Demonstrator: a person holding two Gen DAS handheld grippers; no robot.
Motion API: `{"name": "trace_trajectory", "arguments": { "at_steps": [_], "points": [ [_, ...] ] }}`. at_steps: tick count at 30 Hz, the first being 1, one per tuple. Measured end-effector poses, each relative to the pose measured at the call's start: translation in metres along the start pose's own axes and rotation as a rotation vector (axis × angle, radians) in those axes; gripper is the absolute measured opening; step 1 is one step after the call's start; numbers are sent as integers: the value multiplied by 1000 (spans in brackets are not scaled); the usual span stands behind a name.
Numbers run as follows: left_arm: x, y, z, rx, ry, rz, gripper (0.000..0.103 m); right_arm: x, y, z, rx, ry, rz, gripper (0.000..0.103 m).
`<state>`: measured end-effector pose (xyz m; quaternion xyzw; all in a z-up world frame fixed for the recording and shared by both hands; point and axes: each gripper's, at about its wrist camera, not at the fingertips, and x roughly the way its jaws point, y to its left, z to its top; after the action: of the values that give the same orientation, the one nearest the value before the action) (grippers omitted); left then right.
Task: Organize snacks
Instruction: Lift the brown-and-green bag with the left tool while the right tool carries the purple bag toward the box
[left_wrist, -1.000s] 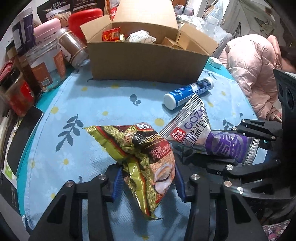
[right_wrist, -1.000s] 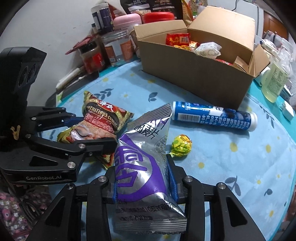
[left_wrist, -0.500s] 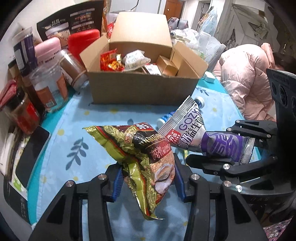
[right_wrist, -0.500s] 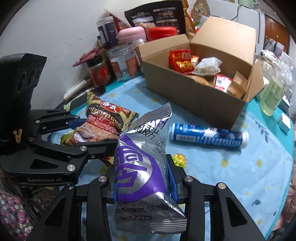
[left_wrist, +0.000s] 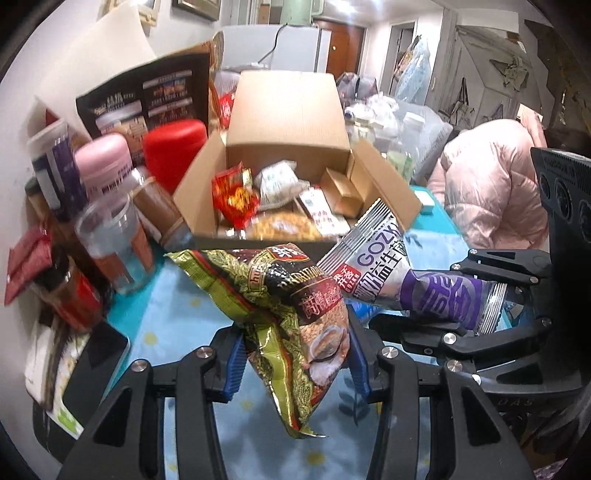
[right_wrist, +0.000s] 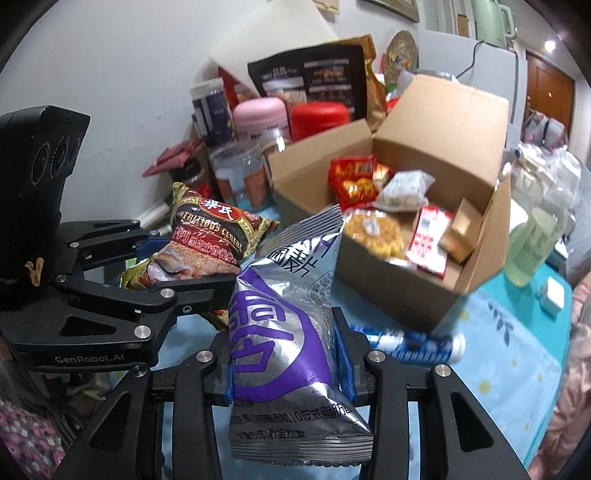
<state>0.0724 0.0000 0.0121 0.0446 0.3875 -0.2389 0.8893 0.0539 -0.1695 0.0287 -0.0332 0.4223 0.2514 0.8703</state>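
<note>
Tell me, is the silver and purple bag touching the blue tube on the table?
Apart. In the right wrist view, the right tool holds the silver and purple bag up in the air, while the blue tube lies on the tablecloth behind it.

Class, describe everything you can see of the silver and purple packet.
The silver packet is a puffy foil pouch with crimped ends, a large purple emblem and printed Chinese text; "GOZY" shows in the left wrist view. It is sealed and held off the table, pinched between the right gripper's blue pads, standing roughly upright. Its top points toward the open cardboard box.
</note>
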Motion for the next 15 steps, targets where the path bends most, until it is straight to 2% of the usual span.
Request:
{"name": "trace_trajectory", "arguments": {
  "at_steps": [15],
  "points": [
    [16, 19, 72, 15, -94, 25, 46, 4, -35, 66, -50, -94, -10, 40]
  ]
}}
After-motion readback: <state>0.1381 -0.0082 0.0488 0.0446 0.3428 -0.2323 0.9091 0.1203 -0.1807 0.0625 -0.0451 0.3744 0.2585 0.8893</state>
